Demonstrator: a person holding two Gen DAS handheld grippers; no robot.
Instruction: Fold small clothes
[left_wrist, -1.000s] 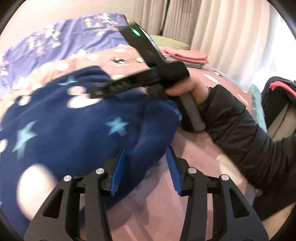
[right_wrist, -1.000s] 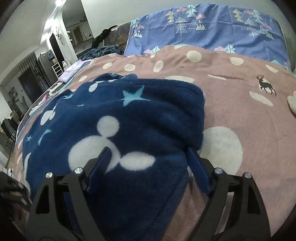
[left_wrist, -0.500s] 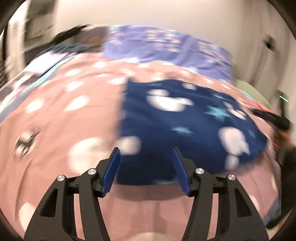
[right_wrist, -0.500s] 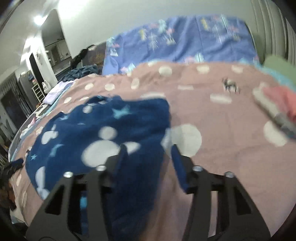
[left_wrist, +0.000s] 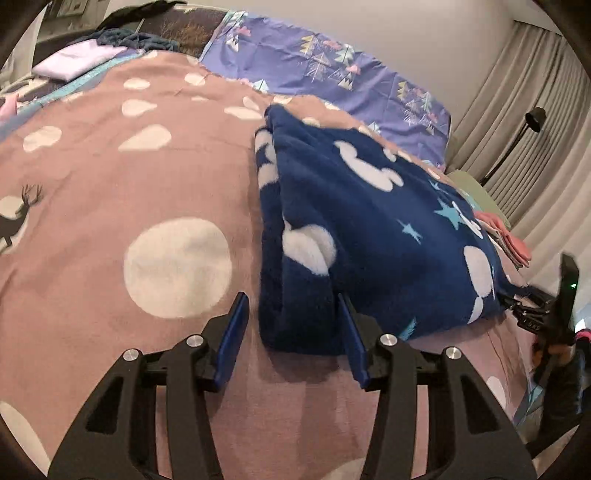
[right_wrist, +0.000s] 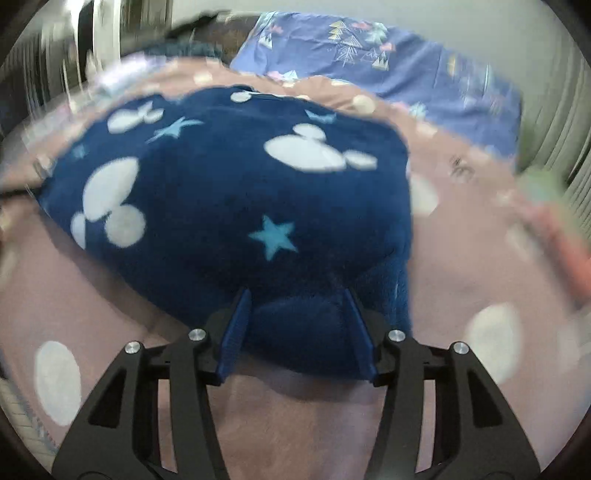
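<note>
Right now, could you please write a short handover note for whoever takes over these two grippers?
Left gripper: jaws closing around the near corner of the navy fleece garment, not yet pinching.
Right gripper: jaws opening, a fold of the fleece between them.
The garment lies partly folded on the pink spotted blanket.
Folded pink clothes sit beyond it.
Left: finish folding the fleece.

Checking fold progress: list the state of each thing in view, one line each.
Navy fleece garment: folded over in layers, lying on the bed.
Left gripper: jaws closing around the garment's near corner, a gap left at one pad.
Right gripper: jaws opening, fleece bunched between them.
Pink clothes: folded, stacked beyond the garment.
</note>
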